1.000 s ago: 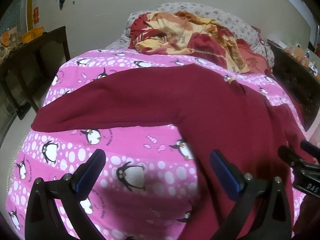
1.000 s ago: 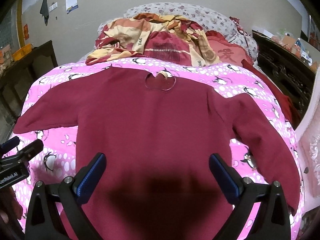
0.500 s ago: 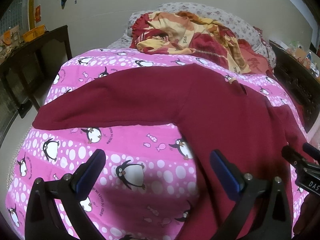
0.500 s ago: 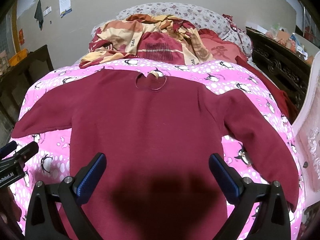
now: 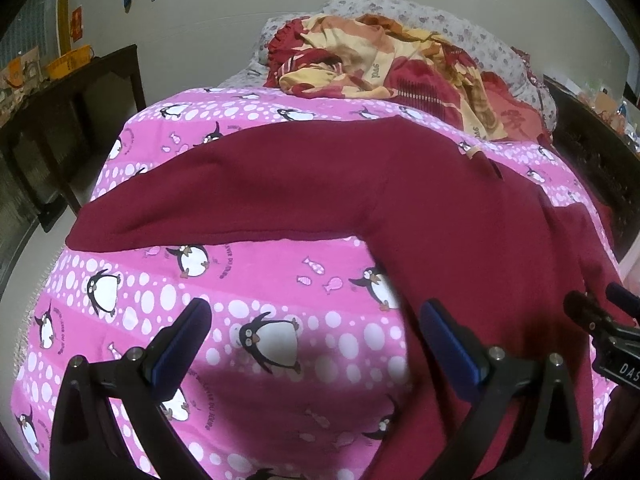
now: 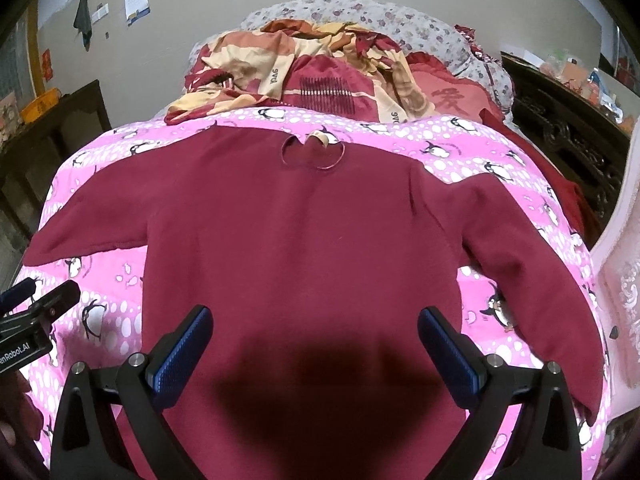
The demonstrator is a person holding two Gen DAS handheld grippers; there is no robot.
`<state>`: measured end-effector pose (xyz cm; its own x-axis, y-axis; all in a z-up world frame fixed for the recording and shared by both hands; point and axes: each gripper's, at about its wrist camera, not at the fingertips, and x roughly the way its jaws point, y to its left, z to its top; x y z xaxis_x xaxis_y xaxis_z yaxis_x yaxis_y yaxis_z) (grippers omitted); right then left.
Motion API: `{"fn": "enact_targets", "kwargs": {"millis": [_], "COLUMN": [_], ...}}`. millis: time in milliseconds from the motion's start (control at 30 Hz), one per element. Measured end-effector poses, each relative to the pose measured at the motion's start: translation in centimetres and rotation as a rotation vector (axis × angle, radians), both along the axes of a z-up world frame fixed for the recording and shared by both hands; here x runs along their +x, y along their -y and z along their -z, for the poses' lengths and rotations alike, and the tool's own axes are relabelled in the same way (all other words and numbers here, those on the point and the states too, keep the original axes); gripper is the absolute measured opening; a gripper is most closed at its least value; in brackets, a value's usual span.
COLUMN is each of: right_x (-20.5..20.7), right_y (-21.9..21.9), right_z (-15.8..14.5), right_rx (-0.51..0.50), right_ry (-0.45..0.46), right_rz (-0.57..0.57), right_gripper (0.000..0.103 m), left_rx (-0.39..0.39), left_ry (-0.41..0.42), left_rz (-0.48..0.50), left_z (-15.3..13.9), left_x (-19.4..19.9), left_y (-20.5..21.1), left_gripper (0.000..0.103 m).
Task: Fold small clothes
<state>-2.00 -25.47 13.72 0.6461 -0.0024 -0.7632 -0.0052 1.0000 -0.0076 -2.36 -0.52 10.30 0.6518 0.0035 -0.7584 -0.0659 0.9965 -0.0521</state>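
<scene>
A dark red long-sleeved sweater (image 6: 304,240) lies flat on the pink penguin bedspread (image 6: 520,152), collar far, both sleeves spread out. My right gripper (image 6: 315,340) hovers open above the sweater's lower body, casting a shadow there. In the left wrist view the sweater (image 5: 460,224) fills the right side and its left sleeve (image 5: 200,208) stretches left. My left gripper (image 5: 316,336) hangs open over the bedspread (image 5: 256,280) just below that sleeve, its right finger over the sweater's side edge. Each gripper shows at the other view's edge.
A crumpled red and yellow quilt (image 6: 312,76) and a floral pillow (image 6: 420,28) lie at the bed's head. Dark wooden furniture stands on the left (image 5: 60,112) and the right (image 6: 560,120). A pale pink panel (image 6: 620,272) borders the bed's right side.
Both cameras have drifted slightly back and up, so the sweater sits a little lower and more fully in view. Nothing was grasped; the sweater has not moved.
</scene>
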Motion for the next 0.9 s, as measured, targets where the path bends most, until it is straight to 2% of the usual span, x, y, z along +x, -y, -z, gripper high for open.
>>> {"fn": "enact_targets", "kwargs": {"millis": [900], "right_x": [0.30], "right_y": [-0.77], "right_z": [0.83], "right_rx": [0.015], "right_ry": [-0.028], "right_rz": [-0.004], "right_gripper": [0.103], "left_rx": [0.005], "left_ry": [-0.005], "left_rz": [-0.012], "left_z": [0.50], "left_x": [0.19], "left_y": [-0.79], "left_gripper": [0.103]}}
